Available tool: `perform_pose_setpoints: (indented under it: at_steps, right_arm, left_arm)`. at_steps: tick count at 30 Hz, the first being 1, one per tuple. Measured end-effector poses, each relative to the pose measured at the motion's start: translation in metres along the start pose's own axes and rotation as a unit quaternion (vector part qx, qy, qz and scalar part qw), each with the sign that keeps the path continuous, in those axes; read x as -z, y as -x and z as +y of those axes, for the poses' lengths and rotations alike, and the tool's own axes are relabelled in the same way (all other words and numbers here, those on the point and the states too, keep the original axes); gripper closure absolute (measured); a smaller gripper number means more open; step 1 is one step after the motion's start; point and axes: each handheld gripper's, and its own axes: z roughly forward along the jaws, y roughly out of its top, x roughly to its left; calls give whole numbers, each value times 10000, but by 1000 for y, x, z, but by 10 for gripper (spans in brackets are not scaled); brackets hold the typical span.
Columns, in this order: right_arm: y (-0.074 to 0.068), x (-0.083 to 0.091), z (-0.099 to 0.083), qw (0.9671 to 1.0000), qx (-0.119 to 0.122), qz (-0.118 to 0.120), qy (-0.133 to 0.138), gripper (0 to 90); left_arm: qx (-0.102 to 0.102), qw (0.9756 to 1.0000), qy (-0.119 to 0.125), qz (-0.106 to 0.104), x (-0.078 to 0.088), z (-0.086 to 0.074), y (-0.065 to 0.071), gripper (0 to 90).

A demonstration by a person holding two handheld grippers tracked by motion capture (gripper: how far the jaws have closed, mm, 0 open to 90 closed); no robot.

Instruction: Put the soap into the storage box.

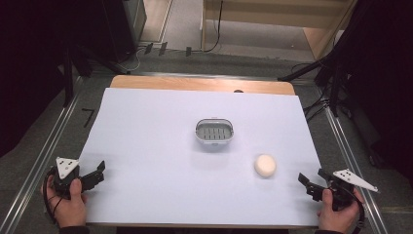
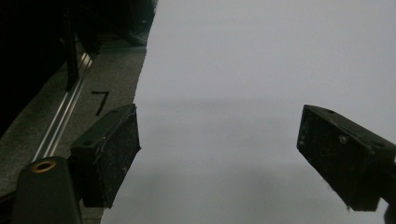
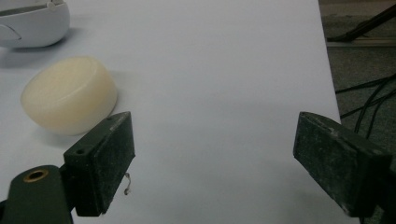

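A cream round bar of soap (image 1: 265,165) lies on the white table sheet (image 1: 160,146), right of centre. Behind it and to the left stands a grey-white soap dish (image 1: 214,131) with a slotted insert. My right gripper (image 1: 306,185) rests at the table's front right corner, open and holding nothing; in the right gripper view (image 3: 215,158) the soap (image 3: 70,95) lies just beyond its left jaw and the dish (image 3: 32,23) sits at the top left. At the front left edge my left gripper (image 1: 97,173) is open over bare sheet (image 2: 243,93), its jaws (image 2: 219,154) wide apart.
The wooden table edge (image 1: 204,84) shows past the sheet at the back. Grey floor with metal rails (image 1: 44,156) flanks both sides. Dark stands and cables (image 1: 331,83) crowd the right rear, and cables (image 3: 364,107) lie off the table's right edge.
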Motion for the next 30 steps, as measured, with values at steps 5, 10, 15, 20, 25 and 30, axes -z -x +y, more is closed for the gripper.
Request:
perform_pose_setpoints:
  at_steps: [5,10,15,20,25,30]
  right_arm:
    - [-1,-1,1,10000,29,-9,-80,129]
    - [-3,-3,5,9991,88,-165,-378,129]
    - [-5,-4,11,9970,245,-135,-727,126]
    - [-6,3,19,9949,347,-201,-929,127]
    - [-3,1,25,9910,371,-100,-1284,127]
    - [-12,-3,34,9864,516,-71,-1560,127]
  left_arm:
    - [-10,10000,9,3,0,0,0,141]
    - [-3,10000,-14,-10,0,0,0,141]
    - [-6,10000,-23,-30,0,0,0,141]
    - [-94,9999,14,-57,0,-1,1,143]
    - [-111,9997,-90,197,-2,0,4,143]
    - [16,9993,-34,362,-1,0,3,139]
